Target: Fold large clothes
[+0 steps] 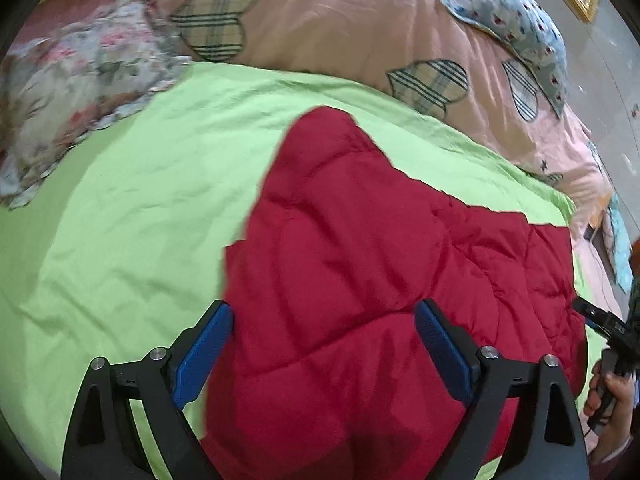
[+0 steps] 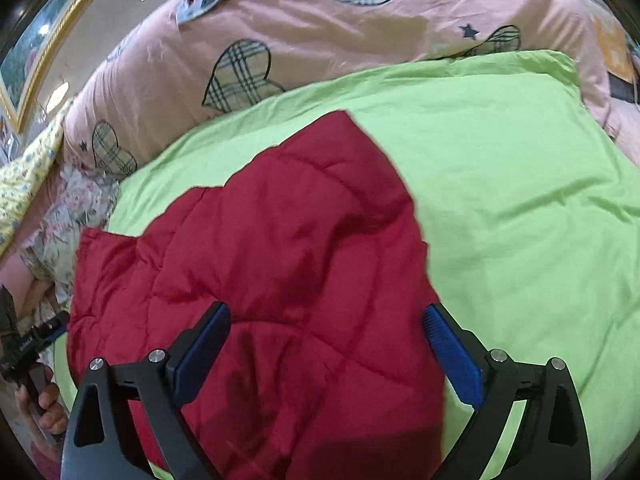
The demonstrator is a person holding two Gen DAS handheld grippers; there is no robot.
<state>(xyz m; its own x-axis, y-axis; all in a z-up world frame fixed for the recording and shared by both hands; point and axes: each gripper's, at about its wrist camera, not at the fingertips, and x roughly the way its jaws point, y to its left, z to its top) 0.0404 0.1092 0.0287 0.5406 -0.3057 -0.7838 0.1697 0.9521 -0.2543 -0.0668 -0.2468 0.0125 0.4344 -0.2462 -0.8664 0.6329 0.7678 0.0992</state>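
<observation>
A red quilted garment [image 1: 360,280] lies spread on a light green sheet [image 1: 120,200] on the bed. My left gripper [image 1: 324,308] hovers over the garment's near left part. It is open, with its blue pads [image 1: 204,356] wide apart and nothing pinched between them. The right wrist view shows the same red garment [image 2: 260,260] on the green sheet [image 2: 520,200]. My right gripper [image 2: 326,310] hangs above the garment's near right part, open and holding nothing. The garment's near edge is hidden below both gripper frames.
A pink duvet with plaid hearts [image 1: 340,32] is piled behind the sheet. A floral cloth [image 1: 72,92] lies at the left and a blue patterned pillow [image 1: 516,20] at the back right. A hand [image 1: 612,400] holds the other gripper at the right edge. A gold picture frame [image 2: 44,52] hangs on the wall.
</observation>
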